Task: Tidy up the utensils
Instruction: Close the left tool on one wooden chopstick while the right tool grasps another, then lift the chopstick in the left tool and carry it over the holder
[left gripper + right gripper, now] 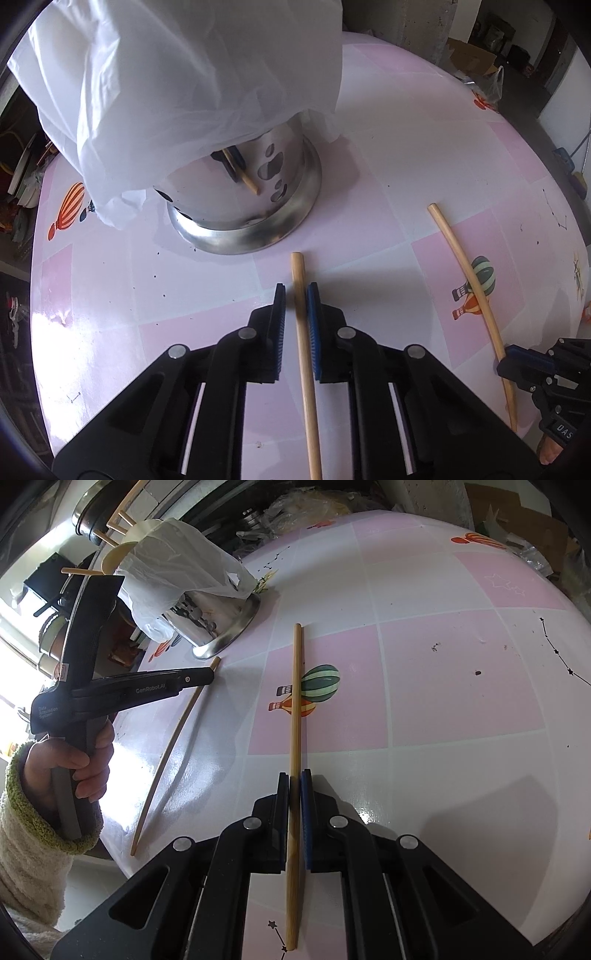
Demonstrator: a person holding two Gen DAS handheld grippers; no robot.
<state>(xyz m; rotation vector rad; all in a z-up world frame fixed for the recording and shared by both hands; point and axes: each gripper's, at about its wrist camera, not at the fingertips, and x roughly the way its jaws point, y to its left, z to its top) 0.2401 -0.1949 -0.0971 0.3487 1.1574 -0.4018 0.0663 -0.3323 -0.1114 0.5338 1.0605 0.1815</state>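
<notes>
Pink-checked table (443, 635), cluttered room; left gripper (295, 295) straddles a chopstick (303, 332) loosely, right gripper (294, 775) clamps another chopstick (295, 701)

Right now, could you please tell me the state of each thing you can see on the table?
Left tongs: nearly closed around a chopstick, small gap on one side.
Right tongs: shut on a chopstick.
Left chopstick: lying flat on the table.
Right chopstick: lying flat, straight.
Metal holder: upright, top covered.
Plastic bag: draped over the holder.
</notes>
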